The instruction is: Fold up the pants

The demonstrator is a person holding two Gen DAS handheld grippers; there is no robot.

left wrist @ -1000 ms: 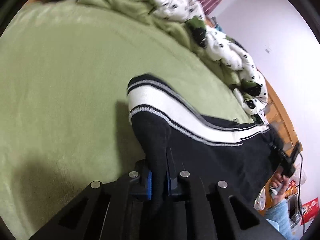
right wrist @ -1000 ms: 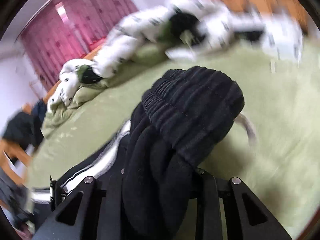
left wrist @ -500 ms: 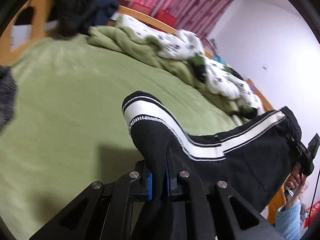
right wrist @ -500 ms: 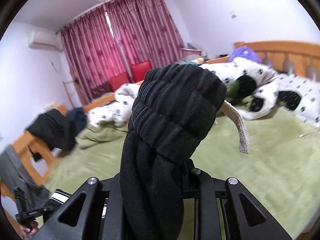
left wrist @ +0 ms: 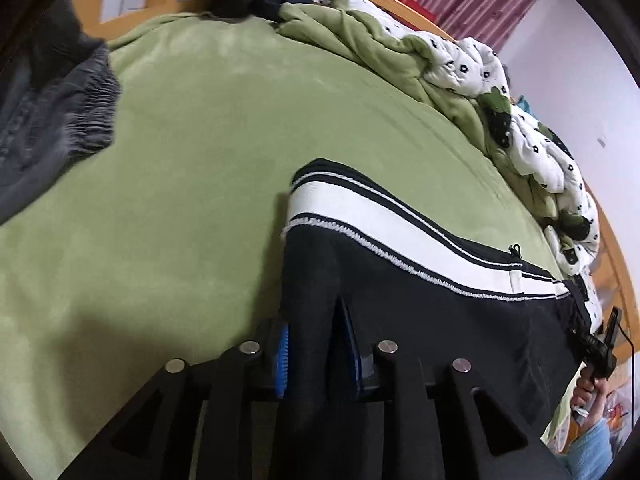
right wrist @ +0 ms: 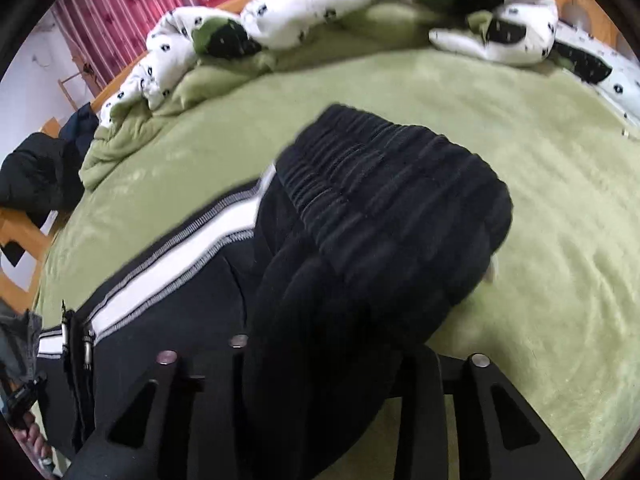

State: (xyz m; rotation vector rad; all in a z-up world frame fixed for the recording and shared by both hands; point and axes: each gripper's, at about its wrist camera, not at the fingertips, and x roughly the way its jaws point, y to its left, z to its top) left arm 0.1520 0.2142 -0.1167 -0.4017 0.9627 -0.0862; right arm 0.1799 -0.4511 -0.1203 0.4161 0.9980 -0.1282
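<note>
The black pants (left wrist: 432, 320) have a wide white side stripe (left wrist: 360, 220) and stretch between both grippers over the green bed. My left gripper (left wrist: 316, 356) is shut on the leg hem end, blue pads showing beside the cloth. My right gripper (right wrist: 320, 360) is shut on the ribbed black waistband (right wrist: 384, 200), which bulges over the fingers and hides the tips. The stripe also shows in the right wrist view (right wrist: 176, 256). The pants lie low, close to the blanket.
A green blanket (left wrist: 180, 160) covers the bed. A crumpled white-and-green duvet (left wrist: 500, 92) lies along the far side, also in the right wrist view (right wrist: 320, 4). Grey clothing (left wrist: 52, 100) hangs at left. Dark clothes (right wrist: 40, 168) sit on the wooden bed frame.
Both grippers have come down from a raised hold, bringing the pants low over the green blanket. Both views now look down at the bed rather than across the room.
</note>
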